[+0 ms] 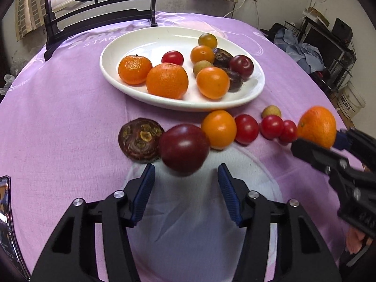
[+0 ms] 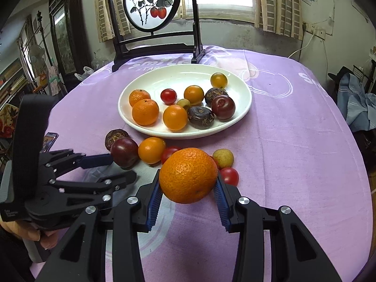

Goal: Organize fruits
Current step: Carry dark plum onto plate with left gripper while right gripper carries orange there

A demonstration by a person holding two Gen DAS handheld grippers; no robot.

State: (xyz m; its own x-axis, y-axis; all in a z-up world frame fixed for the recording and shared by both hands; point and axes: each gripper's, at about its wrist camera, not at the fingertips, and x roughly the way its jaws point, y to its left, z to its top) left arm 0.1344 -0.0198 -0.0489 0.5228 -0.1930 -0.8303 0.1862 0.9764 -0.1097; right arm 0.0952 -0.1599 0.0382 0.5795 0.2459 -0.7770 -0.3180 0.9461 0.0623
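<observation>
A white oval plate [image 1: 112, 47] [image 2: 244, 94] on the purple cloth holds several oranges, tomatoes, a plum and dark water chestnuts. My right gripper [image 2: 188, 188] is shut on a large orange [image 2: 188, 175], held above the cloth; it also shows in the left wrist view [image 1: 317, 125]. My left gripper [image 1: 185, 176] is open, its jaws wide apart just behind a dark red plum [image 1: 184, 149] [image 2: 124, 151] that lies on the cloth. Next to the plum lie a water chestnut [image 1: 139, 143], a small orange [image 1: 218, 129] and red tomatoes [image 1: 246, 128].
A black wooden screen stand [image 2: 155, 44] with a round painting stands behind the plate. A yellowish longan [image 2: 223, 158] and a red tomato [image 2: 229, 176] lie right of the held orange. A phone [image 2: 49, 141] lies at the table's left edge.
</observation>
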